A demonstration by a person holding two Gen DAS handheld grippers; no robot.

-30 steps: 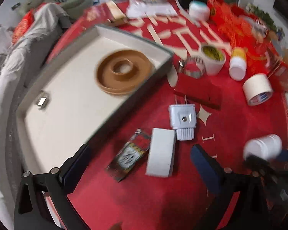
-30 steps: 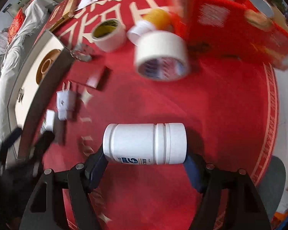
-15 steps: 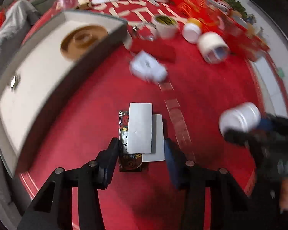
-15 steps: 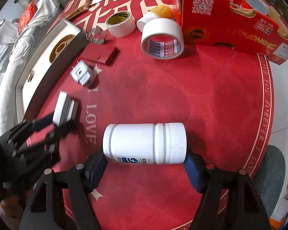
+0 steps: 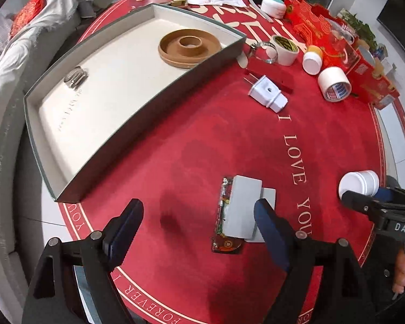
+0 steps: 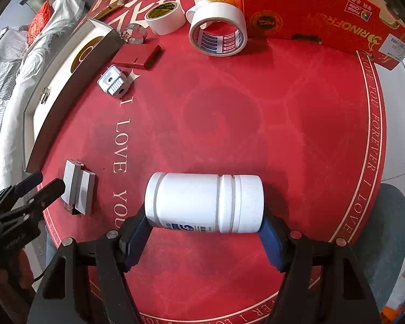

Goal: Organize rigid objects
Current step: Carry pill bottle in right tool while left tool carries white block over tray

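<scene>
My right gripper (image 6: 202,232) is shut on a white plastic bottle (image 6: 203,202), held sideways above the red mat; the bottle also shows in the left wrist view (image 5: 359,185). My left gripper (image 5: 197,224) is open and empty, low over the mat. Its right fingertip sits beside two stacked grey-white blocks (image 5: 243,210) lying on a dark printed packet (image 5: 224,243). The blocks also show in the right wrist view (image 6: 78,186). A large shallow tray (image 5: 154,102) holds a brown ring (image 5: 189,46) and a metal clip (image 5: 75,76).
A white plug (image 5: 267,94), a red flat box (image 6: 137,56), a metal ring (image 6: 133,33), tape rolls (image 6: 218,32) (image 6: 164,17), a yellow-capped bottle (image 5: 313,59) and a red carton (image 6: 310,10) lie on the round red mat (image 6: 256,113).
My left gripper has opened and drawn back to the left of the grey-white blocks, which now lie by its right finger. The right gripper still holds the bottle.
</scene>
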